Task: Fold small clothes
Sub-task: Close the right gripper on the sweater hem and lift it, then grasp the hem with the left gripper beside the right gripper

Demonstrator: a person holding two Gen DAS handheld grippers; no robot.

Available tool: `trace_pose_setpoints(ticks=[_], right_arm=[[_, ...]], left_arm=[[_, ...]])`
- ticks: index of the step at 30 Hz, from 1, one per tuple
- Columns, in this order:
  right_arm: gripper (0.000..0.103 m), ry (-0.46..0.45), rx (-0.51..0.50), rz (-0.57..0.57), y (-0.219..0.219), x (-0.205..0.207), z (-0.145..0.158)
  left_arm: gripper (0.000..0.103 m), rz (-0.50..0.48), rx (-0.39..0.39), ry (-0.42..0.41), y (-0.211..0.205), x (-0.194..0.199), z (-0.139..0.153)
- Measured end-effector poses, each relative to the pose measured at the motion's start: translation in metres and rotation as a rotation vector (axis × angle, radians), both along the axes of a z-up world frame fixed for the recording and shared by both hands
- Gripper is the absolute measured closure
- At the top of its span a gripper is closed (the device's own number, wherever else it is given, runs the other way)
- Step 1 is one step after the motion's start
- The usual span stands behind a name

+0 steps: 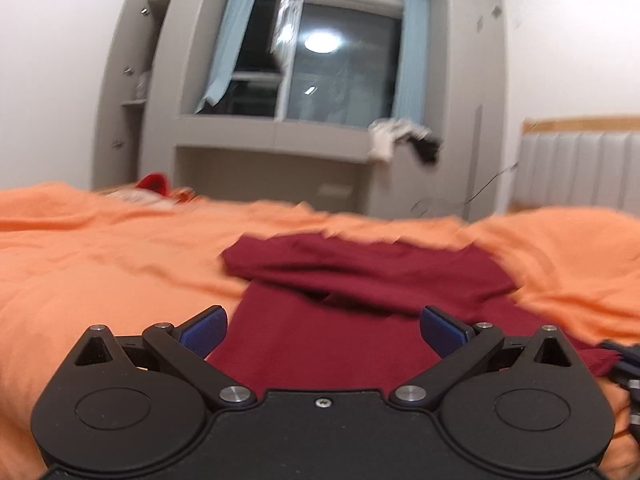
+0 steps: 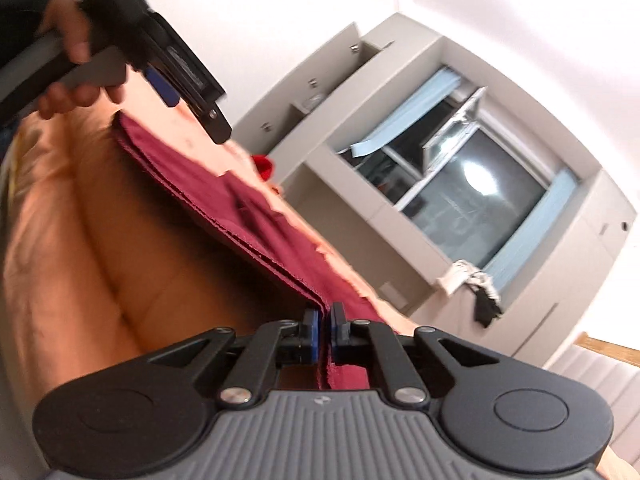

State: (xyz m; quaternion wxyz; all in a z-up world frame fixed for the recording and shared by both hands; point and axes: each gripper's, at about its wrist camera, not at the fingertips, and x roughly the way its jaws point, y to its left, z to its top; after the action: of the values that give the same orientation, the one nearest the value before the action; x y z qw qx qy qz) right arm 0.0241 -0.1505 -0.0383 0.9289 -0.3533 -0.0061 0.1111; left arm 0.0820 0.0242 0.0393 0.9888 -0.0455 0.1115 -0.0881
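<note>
While the right gripper [image 2: 323, 334] has its blue-padded fingers [image 2: 313, 334] pinched shut on the hem edge of a dark red knit garment [image 2: 224, 200], the cloth runs straight out ahead of those fingers in a long taut band, its layered edge lifted off the orange bedspread [image 2: 80, 240] beneath. That long axis stretches from the right fingers toward the left gripper [image 2: 188, 92], which sits at the garment's far end, held by a person's hand [image 2: 68, 40] in a dark sleeve.

Seen from the left wrist, the left gripper [image 1: 323, 330] has its blue fingers [image 1: 204, 332] spread wide with nothing between them. The same dark red garment [image 1: 360, 272] lies just ahead of and below them, partly folded, an upper layer draped crosswise over a lower one on the orange bedspread [image 1: 100, 260]. These fingers hover over the near edge without touching it.

The right hand is the one engaged; its view is strongly rolled, so the gripper seems turned on its side, pointing roughly level. The left gripper tilts slightly downward.

Judging from this, the next move depends on carrying the held edge across toward the left fingers' side.

Beyond the bed stands a grey window alcove [image 1: 320, 132] with pale blue curtains.
</note>
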Motion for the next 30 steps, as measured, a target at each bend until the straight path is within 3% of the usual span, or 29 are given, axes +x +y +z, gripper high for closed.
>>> trace_pose_setpoints(ticks=[2, 4, 7, 11, 16, 19, 23, 27, 30], right_arm=[[0.097, -0.003, 0.008, -0.005, -0.001, 0.002, 0.001], [0.097, -0.008, 0.004, -0.008, -0.001, 0.002, 0.001], [0.097, -0.017, 0.006, -0.009, -0.003, 0.000, 0.001], [0.097, -0.023, 0.005, -0.018, -0.003, 0.003, 0.000], [0.097, -0.034, 0.001, -0.016, -0.001, 0.004, -0.002], [0.097, -0.045, -0.006, -0.020, 0.000, 0.003, -0.003], [0.097, -0.065, -0.013, -0.040, 0.006, -0.002, -0.009], [0.097, -0.084, 0.000, -0.065, 0.006, -0.003, -0.008], [0.097, -0.062, -0.005, -0.067, 0.007, -0.002, -0.010]], left_arm=[[0.001, -0.074, -0.014, -0.052, -0.003, -0.008, 0.003], [0.001, -0.159, 0.020, -0.091, -0.013, -0.016, 0.003], [0.000, -0.264, 0.144, -0.094, -0.036, -0.022, -0.004], [0.001, -0.315, 0.299, -0.064, -0.065, -0.023, -0.021], [0.001, -0.260, 0.408, -0.008, -0.078, -0.010, -0.036], [0.007, -0.199, 0.439, -0.005, -0.075, -0.003, -0.036], [0.029, -0.055, 0.474, 0.023, -0.067, 0.004, -0.032], [0.052, 0.068, 0.459, 0.077, -0.049, 0.010, -0.029], [0.061, 0.137, 0.440, 0.095, -0.034, 0.010, -0.026]])
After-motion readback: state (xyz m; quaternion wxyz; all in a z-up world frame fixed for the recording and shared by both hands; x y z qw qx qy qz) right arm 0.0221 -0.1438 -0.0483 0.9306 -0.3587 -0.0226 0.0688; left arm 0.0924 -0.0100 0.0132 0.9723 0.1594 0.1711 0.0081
